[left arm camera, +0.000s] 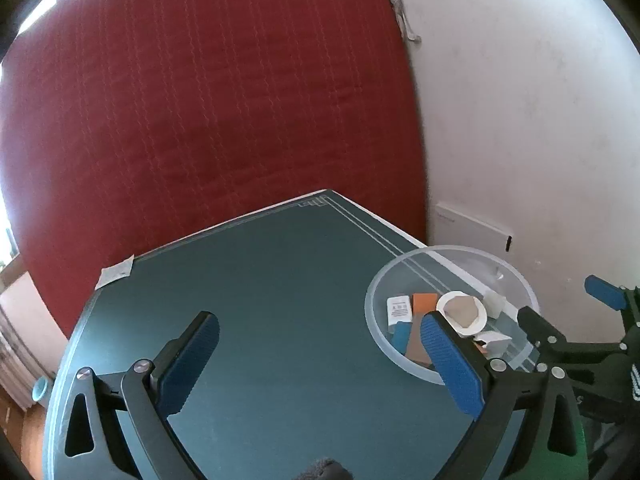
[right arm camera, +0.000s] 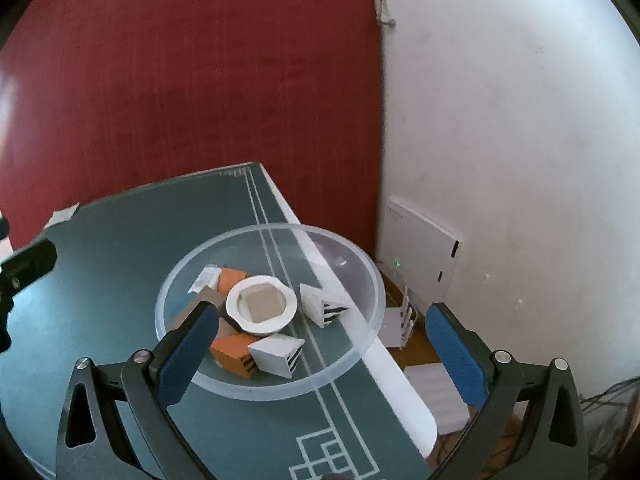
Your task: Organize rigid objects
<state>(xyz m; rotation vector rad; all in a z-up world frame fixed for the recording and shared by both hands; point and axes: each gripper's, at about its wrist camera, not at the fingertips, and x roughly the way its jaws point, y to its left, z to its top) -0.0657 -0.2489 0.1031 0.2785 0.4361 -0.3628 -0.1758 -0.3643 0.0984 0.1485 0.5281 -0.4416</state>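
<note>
A clear round bowl (right arm camera: 362, 264) sits at the right edge of a dark green surface (right arm camera: 120, 248), just ahead of the right tongs (right arm camera: 320, 344). Inside it lies a white ring-shaped cup (right arm camera: 262, 304) with a tan centre, roughly in the middle. Around the cup are small boxes: an orange box (right arm camera: 232, 354) and a white box with black stripes (right arm camera: 276, 354) nearest the tongs, another white striped box (right arm camera: 320, 302) to the right, and a white labelled packet (right arm camera: 206, 278) and further orange box (right arm camera: 232, 278) on the far side.

The right tongs stand wide apart and hold nothing. Their left finger overlaps the near-left rim of the bowl in view; whether it touches cannot be told. Their right finger hangs beyond the surface edge.

The left tongs (left arm camera: 320, 356) are also spread wide and empty, poised over bare green surface. The bowl (left arm camera: 376, 280) lies ahead and to their right, partly behind their right finger.

Past the surface are a red quilted mattress (left arm camera: 200, 100) and a white wall (left arm camera: 520, 100).
</note>
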